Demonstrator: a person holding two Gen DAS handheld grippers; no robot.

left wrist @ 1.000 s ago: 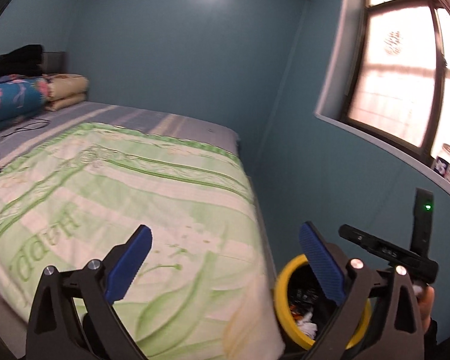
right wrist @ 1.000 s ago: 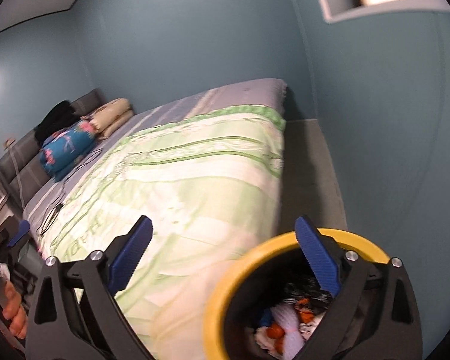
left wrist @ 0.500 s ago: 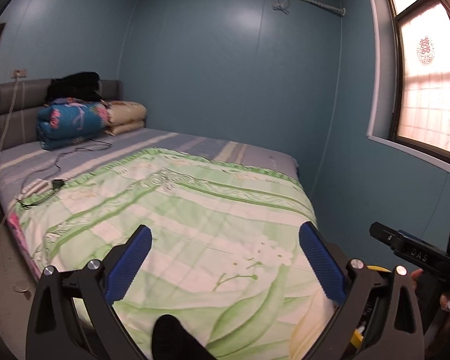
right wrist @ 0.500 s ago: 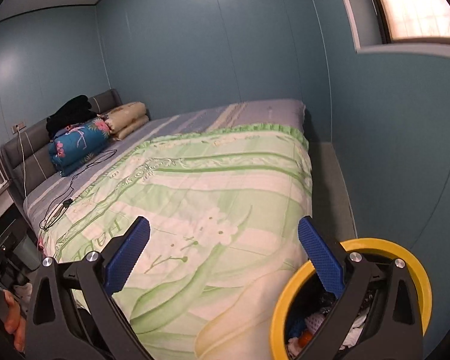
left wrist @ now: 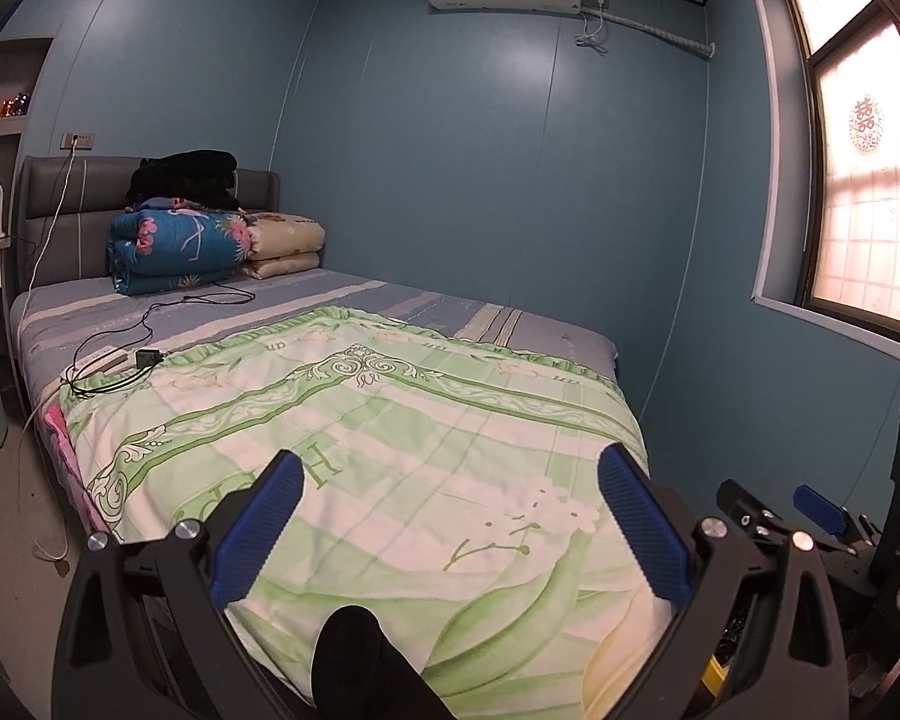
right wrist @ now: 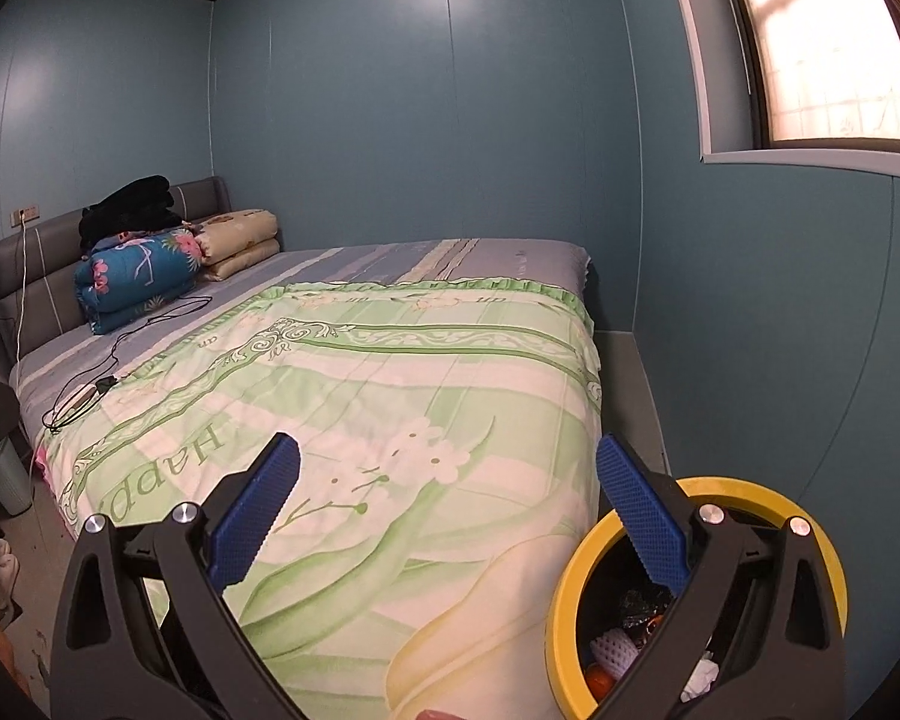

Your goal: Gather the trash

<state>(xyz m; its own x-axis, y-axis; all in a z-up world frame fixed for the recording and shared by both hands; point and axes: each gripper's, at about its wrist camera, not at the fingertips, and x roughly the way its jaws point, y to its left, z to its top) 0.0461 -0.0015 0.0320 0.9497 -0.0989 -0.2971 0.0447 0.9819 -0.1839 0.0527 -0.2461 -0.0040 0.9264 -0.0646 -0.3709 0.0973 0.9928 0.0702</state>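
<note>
1. Left wrist view: left gripper (left wrist: pixel 450 525) spread wide, empty, above the foot edge of one bed (left wrist: pixel 354 420). Two folded quilts (left wrist: pixel 180 249) at the head edge. One right gripper (left wrist: pixel 810 510) at the right; its opening cannot be told here.
2. Right wrist view: right gripper (right wrist: pixel 450 519) wide apart, holding nothing. One yellow-rimmed trash bin (right wrist: pixel 576 588) on the floor beside the bed's foot corner, several scraps of trash (right wrist: pixel 618 645) inside.

Window (left wrist: pixel 864 192) overexposed, warm glare; room otherwise dim, bluish. Soft sheen on wall (left wrist: pixel 480 150). Strong fisheye bending, dark corner vignette. Focus seemingly sharp throughout.
</note>
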